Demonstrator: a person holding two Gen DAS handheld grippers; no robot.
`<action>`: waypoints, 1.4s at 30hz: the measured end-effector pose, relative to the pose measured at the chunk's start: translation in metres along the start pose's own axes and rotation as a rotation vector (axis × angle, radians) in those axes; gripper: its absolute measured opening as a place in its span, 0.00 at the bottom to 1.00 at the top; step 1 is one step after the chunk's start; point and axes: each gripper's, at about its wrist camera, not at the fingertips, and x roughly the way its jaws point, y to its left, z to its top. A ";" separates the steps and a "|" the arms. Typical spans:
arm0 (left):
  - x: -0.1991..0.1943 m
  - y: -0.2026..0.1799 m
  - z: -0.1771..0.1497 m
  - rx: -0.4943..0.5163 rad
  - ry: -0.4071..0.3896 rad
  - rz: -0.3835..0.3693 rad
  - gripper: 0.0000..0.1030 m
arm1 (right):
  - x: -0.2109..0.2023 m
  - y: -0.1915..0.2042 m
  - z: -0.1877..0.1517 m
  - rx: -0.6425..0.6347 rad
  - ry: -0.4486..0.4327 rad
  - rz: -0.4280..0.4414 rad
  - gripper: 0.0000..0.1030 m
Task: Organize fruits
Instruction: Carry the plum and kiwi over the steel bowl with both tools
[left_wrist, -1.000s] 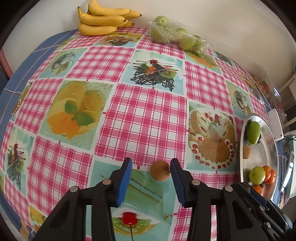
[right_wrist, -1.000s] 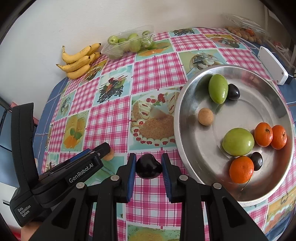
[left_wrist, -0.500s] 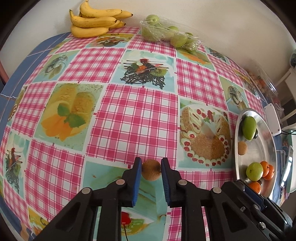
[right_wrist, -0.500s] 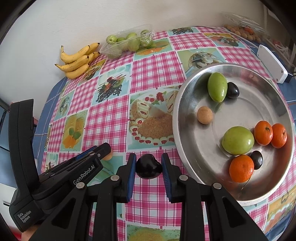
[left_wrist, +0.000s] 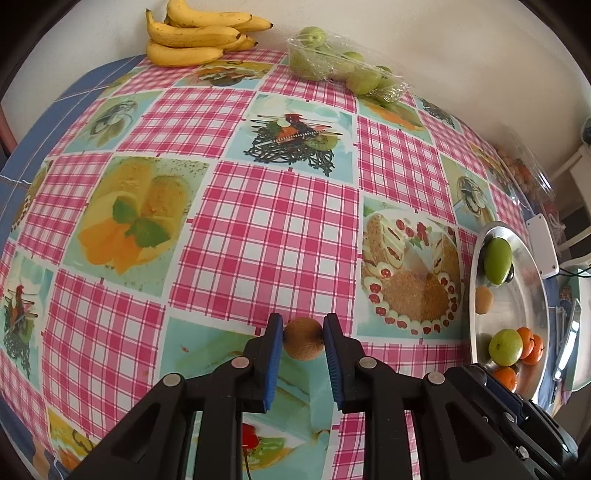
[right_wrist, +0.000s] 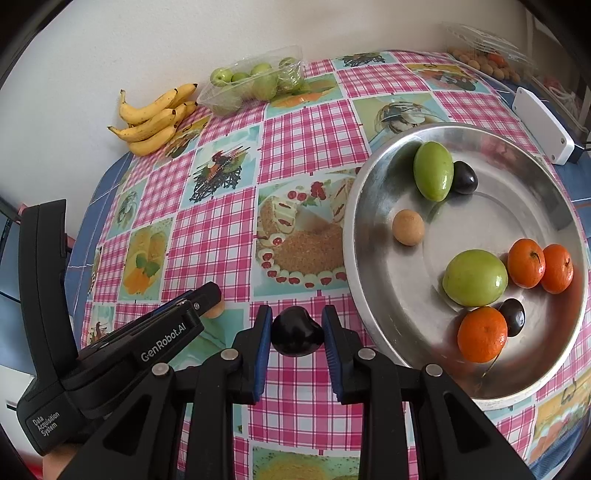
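Note:
My left gripper (left_wrist: 303, 338) is shut on a small brown round fruit (left_wrist: 303, 339) at the near edge of the checked tablecloth. In the right wrist view my right gripper (right_wrist: 296, 334) is shut on a dark plum (right_wrist: 296, 336), just left of the steel tray (right_wrist: 364, 295). The left gripper's body (right_wrist: 162, 336) shows at the lower left there, with the brown fruit (right_wrist: 215, 311) peeking past its tip. In the tray lie a green oval fruit (right_wrist: 433, 170), a green apple (right_wrist: 474, 277), three oranges (right_wrist: 482, 334), two dark plums (right_wrist: 464, 177) and a tan round fruit (right_wrist: 407, 227).
A bunch of bananas (left_wrist: 195, 35) and a clear punnet of green fruit (left_wrist: 343, 64) sit at the far edge by the wall. A white box (right_wrist: 543, 123) and another clear punnet (right_wrist: 487, 48) stand beyond the tray. The steel tray (left_wrist: 532, 258) is at the right.
My left gripper has closed its jaws onto the brown fruit, which lay loose between them before. The right gripper has kept still with the plum.

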 end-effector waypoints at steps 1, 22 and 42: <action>0.000 0.000 0.000 0.001 -0.001 0.001 0.25 | 0.000 0.000 0.000 0.000 0.000 0.000 0.27; -0.013 0.008 0.004 -0.078 -0.004 -0.068 0.23 | -0.008 0.001 0.002 0.001 -0.021 0.017 0.27; -0.052 -0.053 0.002 0.084 -0.109 -0.121 0.23 | -0.043 -0.076 0.011 0.232 -0.111 0.006 0.28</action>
